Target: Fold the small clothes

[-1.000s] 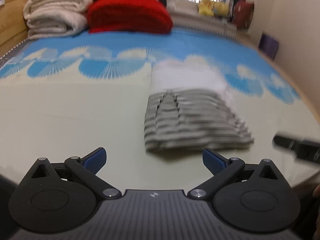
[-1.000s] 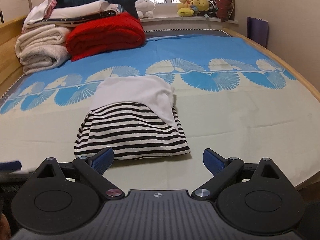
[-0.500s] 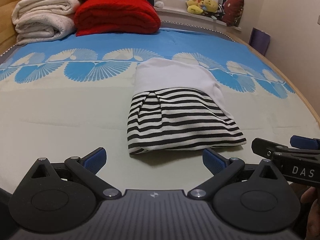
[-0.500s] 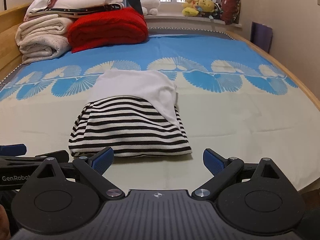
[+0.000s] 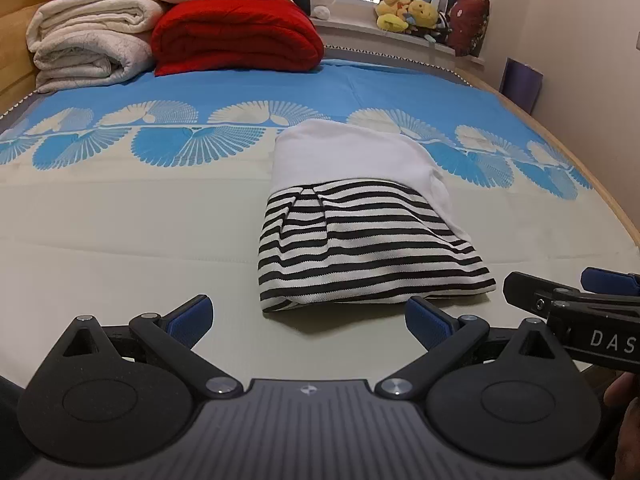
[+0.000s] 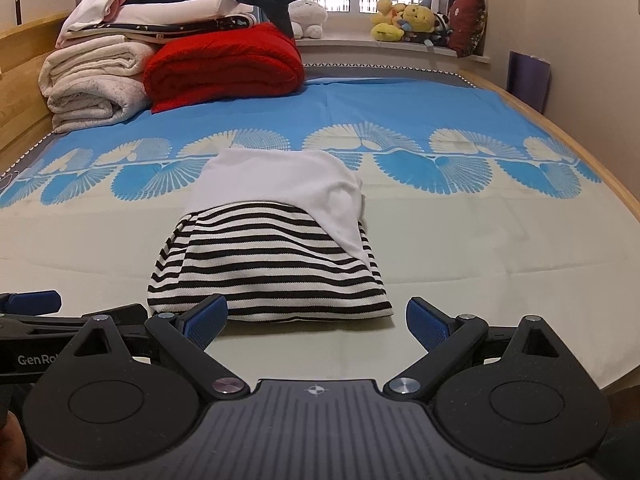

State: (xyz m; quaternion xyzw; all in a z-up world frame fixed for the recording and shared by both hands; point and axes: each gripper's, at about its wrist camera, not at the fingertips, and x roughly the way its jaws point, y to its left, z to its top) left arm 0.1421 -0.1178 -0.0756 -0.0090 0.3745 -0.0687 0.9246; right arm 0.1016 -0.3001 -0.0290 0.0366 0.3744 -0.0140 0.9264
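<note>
1. The little dress (image 5: 360, 236) lies on the bed (image 5: 120, 232). It has a white top and a black and white stripy skirt. It is already folded up small, with its sides tucked in.
2. I think one more fold is next, or the job is nearly done. Neither claw is touching the dress.
3. The left claw (image 5: 308, 316) is wide open and holds nothing. The dress sits at about 1 o'clock from it, and its near edge lies just past the blue pads (image 5: 192, 314).
4. The right claw (image 6: 318, 318) is wide open too, and empty. The dress sits at 12 o'clock from it, a bit to the left. The left pad is just in front of the stripy edge.
5. For the next move, each claw should pinch one near corner of the stripy edge. Then both should lift it and lay it over toward the white top at 12 o'clock.
6. The cloth is soft and floppy, so the fold could slip open if only one layer gets pinched.
7. The bed cover is cream near us and blue with fan shapes farther away.
8. At 11 o'clock there is a red blanket (image 6: 224, 68) beside a pile of white blankets (image 6: 92, 84).
9. At 1 o'clock, soft toys (image 6: 404, 20) sit on the window sill.
</note>
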